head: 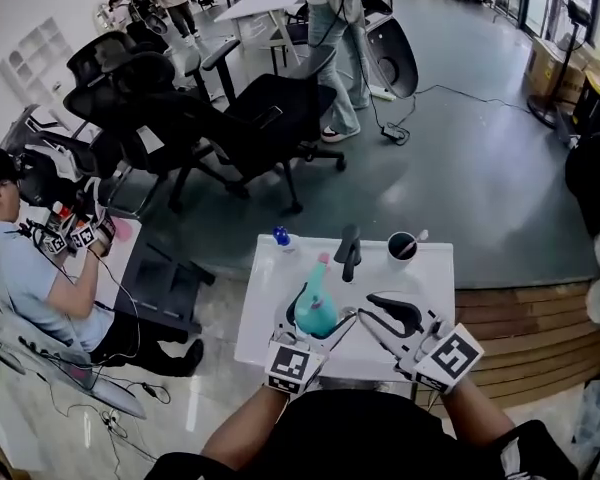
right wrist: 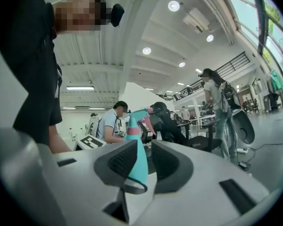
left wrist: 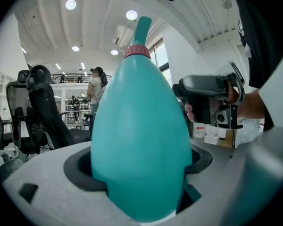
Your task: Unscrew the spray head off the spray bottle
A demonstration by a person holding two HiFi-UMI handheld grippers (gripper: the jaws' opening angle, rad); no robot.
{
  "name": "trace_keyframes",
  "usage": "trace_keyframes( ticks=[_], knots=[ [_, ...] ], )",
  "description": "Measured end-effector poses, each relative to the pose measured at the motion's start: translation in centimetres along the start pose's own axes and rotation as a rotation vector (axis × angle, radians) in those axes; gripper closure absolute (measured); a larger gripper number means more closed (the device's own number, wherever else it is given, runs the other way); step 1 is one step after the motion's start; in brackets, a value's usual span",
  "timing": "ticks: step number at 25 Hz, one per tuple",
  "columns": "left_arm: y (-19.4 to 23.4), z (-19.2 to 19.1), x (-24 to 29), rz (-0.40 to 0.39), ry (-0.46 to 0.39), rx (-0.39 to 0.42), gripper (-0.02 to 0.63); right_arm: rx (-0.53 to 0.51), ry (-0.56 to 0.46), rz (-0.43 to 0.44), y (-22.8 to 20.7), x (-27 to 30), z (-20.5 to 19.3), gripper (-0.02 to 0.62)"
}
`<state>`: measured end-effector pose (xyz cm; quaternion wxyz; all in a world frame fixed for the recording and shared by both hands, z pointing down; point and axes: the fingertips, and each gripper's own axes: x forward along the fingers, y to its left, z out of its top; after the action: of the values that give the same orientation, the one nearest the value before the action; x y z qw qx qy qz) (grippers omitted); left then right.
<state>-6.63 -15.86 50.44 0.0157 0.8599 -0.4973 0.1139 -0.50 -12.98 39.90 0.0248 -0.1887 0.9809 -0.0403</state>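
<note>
A teal spray bottle [head: 315,313] stands upright over the white table [head: 430,278], and my left gripper [head: 314,320] is shut on its round body. In the left gripper view the bottle [left wrist: 141,131] fills the space between the jaws, with its pink collar [left wrist: 136,51] and teal neck above. The spray head [right wrist: 140,115], teal with a pink trigger, sits on the bottle. My right gripper [head: 365,308] hangs just right of the bottle, pointing at it. Its jaws stand apart, and the bottle [right wrist: 137,161] shows through the gap beyond the pads [right wrist: 120,161] without touching them.
At the table's far edge lie a black tool [head: 348,250], a dark cup [head: 402,246] with a stick in it and a small blue item [head: 281,236]. Black office chairs [head: 270,118] stand beyond. A seated person [head: 30,268] is at the left.
</note>
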Motion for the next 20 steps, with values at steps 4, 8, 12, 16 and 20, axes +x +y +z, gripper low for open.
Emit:
trace_keyframes(
  ticks=[4, 8, 12, 16, 20],
  knots=[
    [0.8, 0.0, 0.1, -0.04, 0.005, 0.014, 0.132, 0.02, 0.038, 0.061, 2.4, 3.4, 1.4, 0.445],
    [1.0, 0.4, 0.2, -0.065, -0.002, 0.029, 0.132, 0.028, 0.033, 0.044, 2.5, 6.0, 1.7, 0.426],
    [0.8, 0.6, 0.2, -0.085, -0.011, 0.035, 0.132, 0.06, 0.046, 0.025, 2.9, 7.2, 1.4, 0.417],
    [0.5, 0.7, 0.1, -0.1, -0.013, 0.049, 0.132, 0.04, 0.041, 0.021, 3.5, 8.1, 1.8, 0.411],
    [-0.1, 0.5, -0.2, -0.112, -0.008, 0.071, 0.132, 0.016, 0.029, -0.009, 3.7, 8.5, 2.3, 0.415]
  ],
)
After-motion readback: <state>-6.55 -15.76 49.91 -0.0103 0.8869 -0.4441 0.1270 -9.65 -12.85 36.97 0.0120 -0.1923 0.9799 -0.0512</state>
